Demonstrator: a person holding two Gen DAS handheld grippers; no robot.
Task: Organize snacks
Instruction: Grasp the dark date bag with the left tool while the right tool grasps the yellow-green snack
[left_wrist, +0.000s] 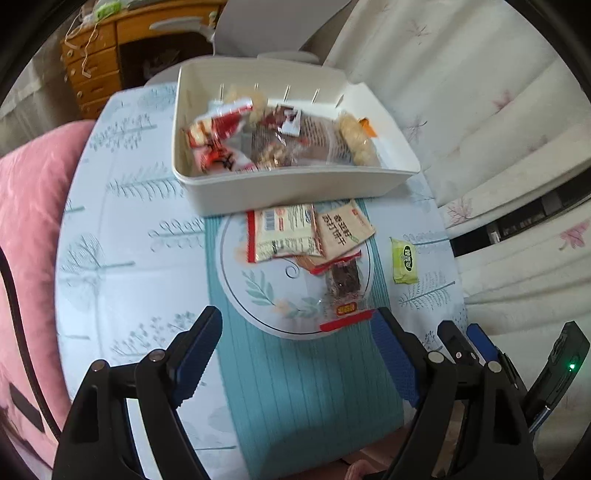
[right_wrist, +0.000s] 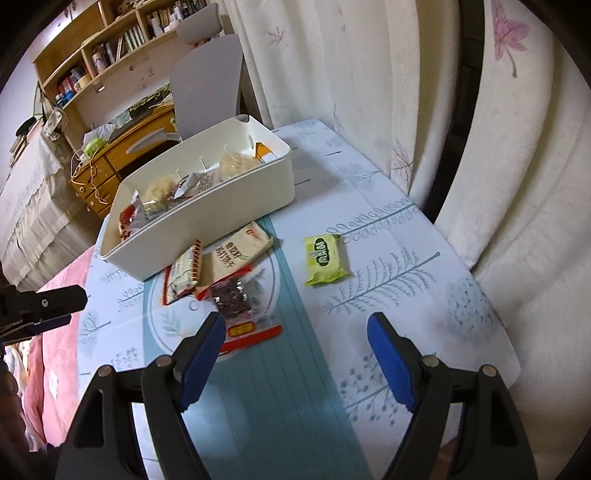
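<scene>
A green snack packet (right_wrist: 325, 260) is lying alone on the table (right_wrist: 424, 266), apart from a small pile of snack packets (left_wrist: 310, 240) that is resting on a round plate (left_wrist: 258, 291) just in front of a white box (left_wrist: 295, 188) already holding several snacks. The left hand-held gripper (left_wrist: 295, 354) is hovering open over the plate's near edge, gripping nothing. The right hand-held gripper (right_wrist: 295, 354) is hanging open above the teal runner (right_wrist: 280, 398), also empty.
</scene>
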